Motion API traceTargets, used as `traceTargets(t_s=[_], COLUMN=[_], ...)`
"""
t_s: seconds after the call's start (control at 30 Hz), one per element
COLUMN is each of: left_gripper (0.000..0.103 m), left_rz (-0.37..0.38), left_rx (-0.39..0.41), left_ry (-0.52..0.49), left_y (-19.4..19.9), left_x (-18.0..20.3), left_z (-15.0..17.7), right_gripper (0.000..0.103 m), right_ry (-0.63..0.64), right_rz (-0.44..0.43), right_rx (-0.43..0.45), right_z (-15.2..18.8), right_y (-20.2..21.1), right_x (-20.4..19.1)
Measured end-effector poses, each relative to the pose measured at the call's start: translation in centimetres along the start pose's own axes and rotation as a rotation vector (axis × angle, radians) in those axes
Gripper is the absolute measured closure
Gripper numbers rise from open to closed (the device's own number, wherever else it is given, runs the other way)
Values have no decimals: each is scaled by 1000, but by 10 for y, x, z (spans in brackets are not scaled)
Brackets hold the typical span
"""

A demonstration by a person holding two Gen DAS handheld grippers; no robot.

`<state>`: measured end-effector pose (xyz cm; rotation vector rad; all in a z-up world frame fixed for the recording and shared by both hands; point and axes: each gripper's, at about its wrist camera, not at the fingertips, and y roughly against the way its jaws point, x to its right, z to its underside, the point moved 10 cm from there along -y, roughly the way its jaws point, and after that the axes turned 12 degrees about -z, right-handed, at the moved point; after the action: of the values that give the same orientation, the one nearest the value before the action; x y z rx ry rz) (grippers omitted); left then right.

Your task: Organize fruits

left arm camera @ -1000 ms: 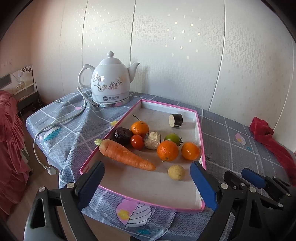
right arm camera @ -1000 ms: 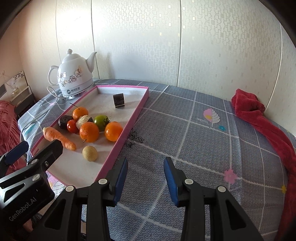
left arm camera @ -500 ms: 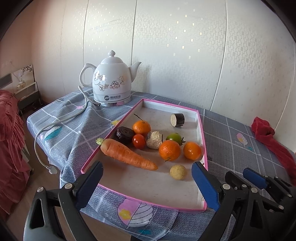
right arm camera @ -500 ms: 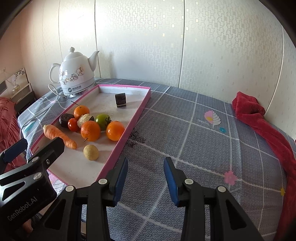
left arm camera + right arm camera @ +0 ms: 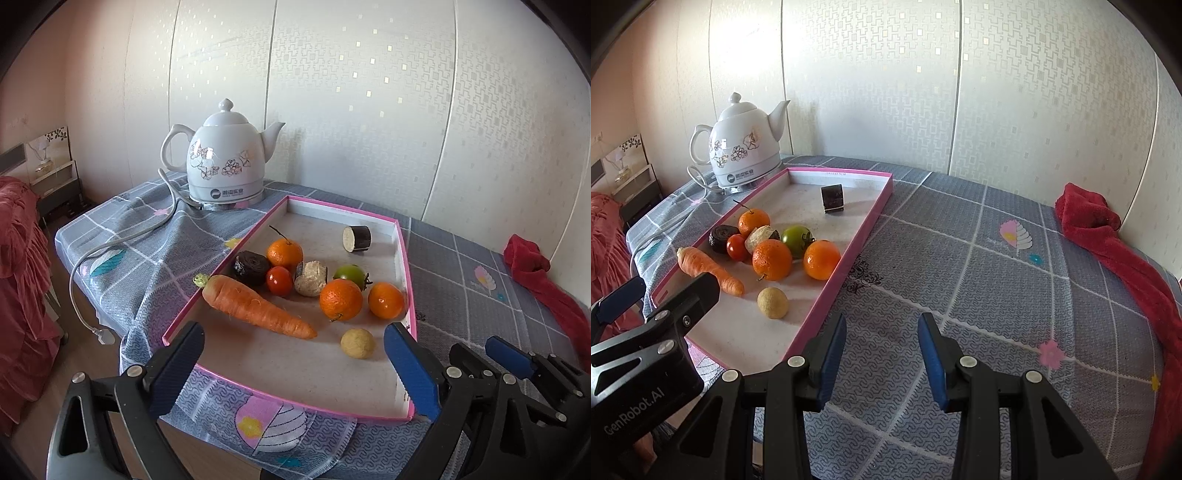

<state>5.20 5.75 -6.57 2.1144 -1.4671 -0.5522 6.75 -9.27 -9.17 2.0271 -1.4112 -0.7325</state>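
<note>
A pink-rimmed tray [image 5: 229, 254] [image 5: 849, 258] on the table holds a carrot [image 5: 255, 306] [image 5: 709, 269], three oranges [image 5: 340, 299] [image 5: 772, 258], a red tomato [image 5: 279, 280], a green tomato [image 5: 349, 273] [image 5: 796, 238], a dark round fruit [image 5: 251, 263], a pale yellow ball [image 5: 357, 343] [image 5: 772, 302], a beige chunk [image 5: 310, 278] and an eggplant piece [image 5: 356, 238] [image 5: 833, 198]. My left gripper [image 5: 295, 373] is open wide and empty, at the tray's near edge. My right gripper [image 5: 881, 363] is open and empty, over the cloth to the right of the tray.
A white ceramic kettle [image 5: 225, 166] [image 5: 746, 151] with a cord [image 5: 122, 240] stands behind the tray's left. A red cloth [image 5: 1123, 254] [image 5: 539, 280] lies at the table's right by the wall. A grey checked tablecloth [image 5: 960, 258] covers the table.
Both grippers have edged slightly forward toward the tray. Nothing on the tray has moved and both jaws keep the same opening.
</note>
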Motion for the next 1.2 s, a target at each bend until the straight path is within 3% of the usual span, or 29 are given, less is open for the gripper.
traceTargets(t_s=[1.2], left_gripper=[5], left_rz=[-10], left_rx=[12], left_ry=[24], left_y=[2], left_x=[-4], left_z=[-2], right_gripper=[62], right_ry=[20], right_rz=[-5], right_rx=[7], right_z=[-1], right_y=[1], right_x=[-2])
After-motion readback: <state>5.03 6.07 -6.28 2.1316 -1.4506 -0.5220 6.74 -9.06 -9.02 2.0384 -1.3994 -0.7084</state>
